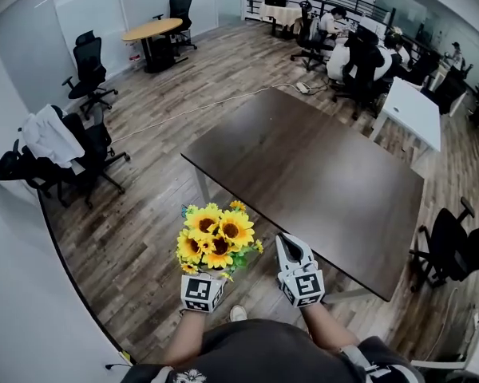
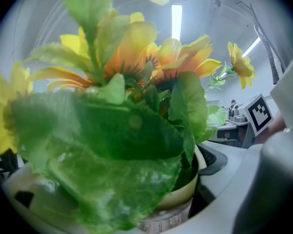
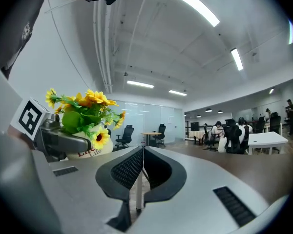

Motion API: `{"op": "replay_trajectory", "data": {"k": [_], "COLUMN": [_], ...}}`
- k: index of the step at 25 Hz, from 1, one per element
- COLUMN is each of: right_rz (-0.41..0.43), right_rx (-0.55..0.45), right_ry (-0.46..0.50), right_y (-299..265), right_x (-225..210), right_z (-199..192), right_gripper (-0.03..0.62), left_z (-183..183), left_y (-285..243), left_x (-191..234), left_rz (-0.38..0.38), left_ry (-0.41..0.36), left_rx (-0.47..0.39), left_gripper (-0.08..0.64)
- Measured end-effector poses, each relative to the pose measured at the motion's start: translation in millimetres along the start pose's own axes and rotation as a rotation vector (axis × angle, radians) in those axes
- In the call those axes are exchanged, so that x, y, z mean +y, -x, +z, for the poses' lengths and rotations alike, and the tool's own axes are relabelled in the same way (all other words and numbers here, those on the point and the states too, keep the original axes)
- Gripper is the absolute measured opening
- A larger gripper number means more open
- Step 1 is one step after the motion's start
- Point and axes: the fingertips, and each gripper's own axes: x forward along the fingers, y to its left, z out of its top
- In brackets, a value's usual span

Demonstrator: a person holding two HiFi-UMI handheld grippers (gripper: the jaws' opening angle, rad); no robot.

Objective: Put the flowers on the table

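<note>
A bunch of yellow sunflowers (image 1: 216, 238) in a small cream pot (image 2: 185, 191) is held up by my left gripper (image 1: 207, 282), which is shut on the pot. Leaves and petals fill the left gripper view. In the right gripper view the flowers (image 3: 83, 112) and the left gripper's jaw show at the left. My right gripper (image 1: 290, 251) is beside the flowers, shut with nothing between its jaws (image 3: 142, 152). The dark brown table (image 1: 319, 174) lies ahead, its near corner just beyond the grippers.
Black office chairs (image 1: 88, 74) stand at the left, one draped with a white cloth (image 1: 48, 134). Another chair (image 1: 447, 246) sits right of the table. A round wooden table (image 1: 150, 29) and people at desks (image 1: 359, 50) are far back. The floor is wood planks.
</note>
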Motion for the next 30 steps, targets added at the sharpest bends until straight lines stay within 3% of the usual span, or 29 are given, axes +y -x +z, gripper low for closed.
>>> {"op": "replay_trajectory", "data": {"k": [9,19,30], "right_rz": [-0.072,-0.106,-0.138], "right_rx": [0.018,0.032,0.019], "right_ry": [0.001,-0.028,-0.058], "right_y": [-11.0,-30.4,-76.4], "right_x": [-2.8,-37.3,-131.0], "right_z": [0.4,-15.0,-19.8], "right_gripper": [0.023,0.025,0.023], "left_z": [-1.4,-16.0,-11.3], "left_y": [-18.5,-62.9,-169.7], "left_x": [11.7,8.4,-4.3], "left_rz": [-0.056,-0.101,-0.152], "left_ry": [-0.003,0.0,-0.015], "left_rx": [-0.016,0.009,0.04], "left_gripper": [0.552,0.554,0.552]}}
